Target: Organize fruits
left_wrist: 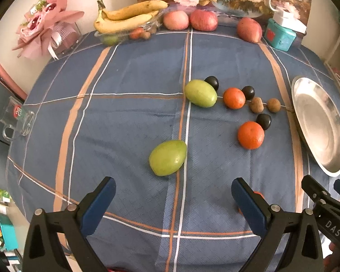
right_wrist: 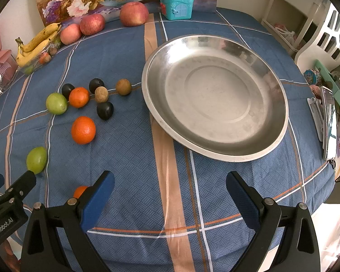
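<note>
Three oranges point(right_wrist: 83, 129), three plums point(right_wrist: 105, 110), two mangoes point(right_wrist: 56, 103), two longans point(right_wrist: 101, 94).

Brushed metal plate point(right_wrist: 215, 99); woven cloth tablecloth point(right_wrist: 129, 145); matt claw pads point(right_wrist: 97, 201).

On the table point(right_wrist: 129, 149) the metal plate point(right_wrist: 215, 97) lies to the right, and the loose fruits lie in a group to its left. In this group, two longans point(right_wrist: 101, 94) point(right_wrist: 123, 86) are nearest the plate, with three plums point(right_wrist: 105, 110) point(right_wrist: 96, 84) point(right_wrist: 67, 90) around them. One orange point(right_wrist: 79, 97) sits between two plums; a second orange point(right_wrist: 83, 129) lies closer to the front. One mango point(right_wrist: 56, 103) touches the far plum at the left; another mango point(right_wrist: 36, 160) lies well in front, apart from the rest. At the back edge, three apples point(left_wrist: 176, 20) point(left_wrist: 203, 20) point(left_wrist: 249, 30) stand in a row, with bananas point(left_wrist: 127, 18) on a tray to their left
</note>
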`<action>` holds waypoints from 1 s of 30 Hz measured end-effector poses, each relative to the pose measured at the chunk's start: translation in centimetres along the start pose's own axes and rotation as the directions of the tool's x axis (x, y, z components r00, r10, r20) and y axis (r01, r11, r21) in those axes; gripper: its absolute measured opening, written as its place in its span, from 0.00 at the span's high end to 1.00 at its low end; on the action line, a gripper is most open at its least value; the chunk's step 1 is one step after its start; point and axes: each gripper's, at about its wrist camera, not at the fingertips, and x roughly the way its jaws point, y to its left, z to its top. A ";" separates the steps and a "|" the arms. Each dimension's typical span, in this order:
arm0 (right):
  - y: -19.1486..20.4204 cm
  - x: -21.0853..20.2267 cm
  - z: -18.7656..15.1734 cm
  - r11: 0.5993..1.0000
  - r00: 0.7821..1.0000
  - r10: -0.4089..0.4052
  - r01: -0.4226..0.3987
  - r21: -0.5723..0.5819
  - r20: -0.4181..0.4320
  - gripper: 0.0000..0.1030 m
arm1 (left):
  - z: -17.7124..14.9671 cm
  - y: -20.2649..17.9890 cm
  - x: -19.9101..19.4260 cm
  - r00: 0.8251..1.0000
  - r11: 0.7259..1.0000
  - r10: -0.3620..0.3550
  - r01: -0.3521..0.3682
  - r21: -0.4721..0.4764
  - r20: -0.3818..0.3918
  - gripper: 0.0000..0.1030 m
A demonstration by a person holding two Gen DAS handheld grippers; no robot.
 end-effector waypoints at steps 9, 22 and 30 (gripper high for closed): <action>0.0 0.1 0.0 1.000 1.000 0.000 0.000 0.000 -0.001 0.04 | -0.1 0.3 0.4 1.000 1.000 -0.004 0.003 -0.011 -0.024 0.00; 0.0 0.1 0.0 1.000 1.000 -0.001 0.001 0.000 -0.002 0.04 | -0.1 0.5 1.0 0.999 1.000 -0.004 0.004 -0.013 -0.037 0.00; 0.0 0.1 0.0 1.000 1.000 0.000 0.000 0.000 -0.002 0.04 | -0.2 0.6 1.0 0.999 1.000 -0.005 0.004 -0.013 -0.040 0.00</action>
